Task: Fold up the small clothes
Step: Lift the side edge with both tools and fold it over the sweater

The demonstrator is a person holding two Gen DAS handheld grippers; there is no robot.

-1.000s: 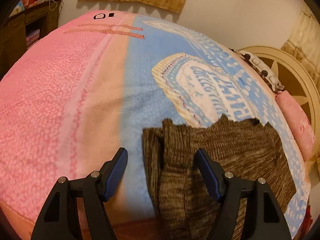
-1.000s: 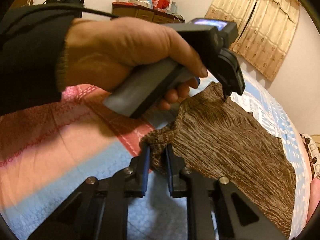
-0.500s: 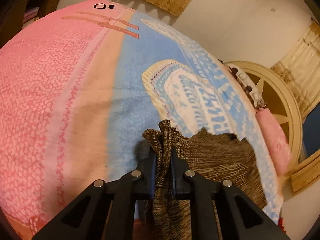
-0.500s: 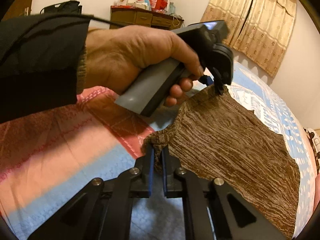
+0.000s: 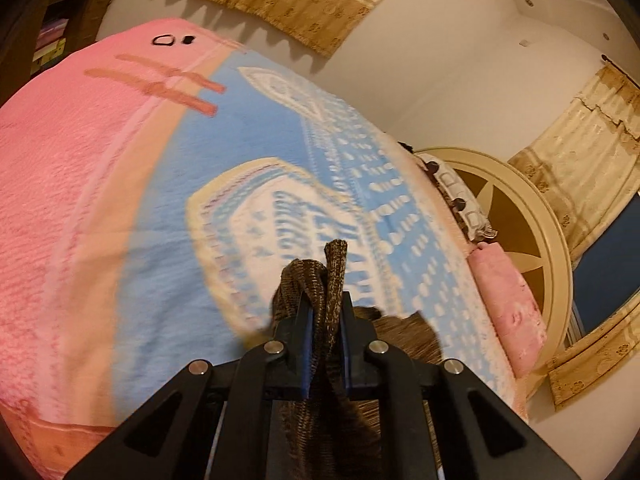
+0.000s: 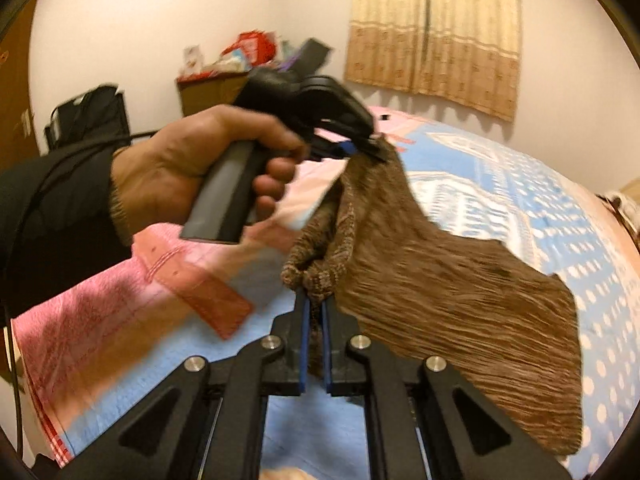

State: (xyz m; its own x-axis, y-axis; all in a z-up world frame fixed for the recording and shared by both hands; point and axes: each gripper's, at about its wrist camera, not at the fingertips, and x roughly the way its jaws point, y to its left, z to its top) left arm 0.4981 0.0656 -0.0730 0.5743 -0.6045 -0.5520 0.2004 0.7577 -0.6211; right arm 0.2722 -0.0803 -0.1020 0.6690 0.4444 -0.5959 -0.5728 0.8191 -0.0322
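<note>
A: Listing item one: brown knit garment (image 6: 460,300), small, pinched at two bunched corners and lifted; its free end trails toward 4 o'clock in the right wrist view, close over the blanket (image 6: 540,184), contact not clear.

B: Holders?

A: Right gripper (image 6: 314,312), jaws clamped on a rolled corner at 6 o'clock. Left gripper (image 5: 325,316), jaws clamped on the other corner, seen at 12 o'clock from the right gripper, held by the left hand (image 6: 192,164).

B: Surroundings?

A: Bed with pink-and-blue blanket beneath; headboard (image 5: 536,248) at 3 o'clock in the left wrist view; curtains (image 6: 436,28) beyond.

B: Handling note for the fold?

A: My judgement: keep both corners level and the edge between them taut, carry them over the trailing end together, lower until edges match, then release. Slack knit will likely sag and skew.
</note>
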